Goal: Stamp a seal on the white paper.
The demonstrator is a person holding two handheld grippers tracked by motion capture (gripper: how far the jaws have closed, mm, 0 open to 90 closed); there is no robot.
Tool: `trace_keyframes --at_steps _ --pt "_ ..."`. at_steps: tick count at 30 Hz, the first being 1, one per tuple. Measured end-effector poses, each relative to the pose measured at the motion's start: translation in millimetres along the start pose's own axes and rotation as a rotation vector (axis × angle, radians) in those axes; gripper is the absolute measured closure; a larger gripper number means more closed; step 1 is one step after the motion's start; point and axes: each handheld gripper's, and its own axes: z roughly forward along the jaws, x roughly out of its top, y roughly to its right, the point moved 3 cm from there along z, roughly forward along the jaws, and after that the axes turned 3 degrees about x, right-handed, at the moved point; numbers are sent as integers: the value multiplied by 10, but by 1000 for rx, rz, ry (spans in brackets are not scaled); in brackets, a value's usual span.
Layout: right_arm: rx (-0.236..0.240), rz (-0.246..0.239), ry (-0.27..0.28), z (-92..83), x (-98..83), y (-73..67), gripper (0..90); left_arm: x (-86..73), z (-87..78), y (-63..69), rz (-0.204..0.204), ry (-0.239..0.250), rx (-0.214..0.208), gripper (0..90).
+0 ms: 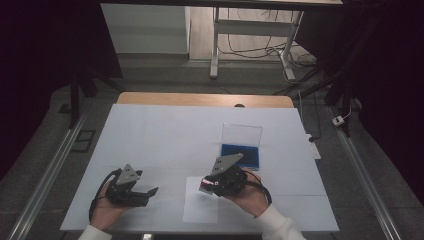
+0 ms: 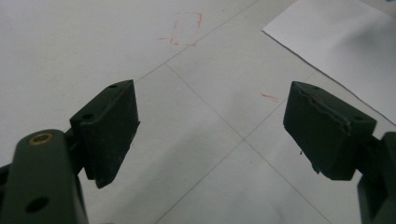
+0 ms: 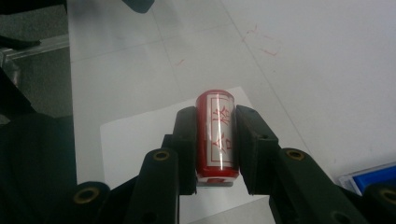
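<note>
Right gripper [image 3: 215, 140] has its jaws clamped on the red stamp [image 3: 215, 133], held above the near side of the white table [image 1: 150, 130], over the sheet of paper [image 1: 200, 207]. Left gripper [image 2: 210, 130] sits to the left with jaws wide apart, holding nothing. If the stamp tips or slides, the mark could smudge or miss the paper, and the loose sheet could shift

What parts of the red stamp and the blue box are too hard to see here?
- Red stamp: its sides are covered by the right gripper in the right gripper view, and its bottom face is turned away.
- Same stamp in the high view: too small to read.
- Blue box: cut off by the edge of the right gripper view.
- Box contents, high view: too small to tell.
</note>
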Motion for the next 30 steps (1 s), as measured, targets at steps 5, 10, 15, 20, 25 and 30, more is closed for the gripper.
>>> trace_keyframes --at_steps 5,10,15,20,25,30 --pt "6 -3 -21 67 -8 -28 696 0 -4 0 -1 2 -1 188" --pt "8 1 -28 120 -27 -29 696 -1 0 -1 0 0 -1 188" --pt "8 2 -32 170 -40 -34 695 0 2 2 1 0 -1 188" --pt "12 0 -51 247 -54 -40 695 0 6 6 5 -5 1 189" --pt "1 3 -60 295 -61 -30 695 -1 6 4 3 -5 1 190" --pt "-5 7 -58 322 -74 -21 695 -3 7 7 6 -7 0 191"
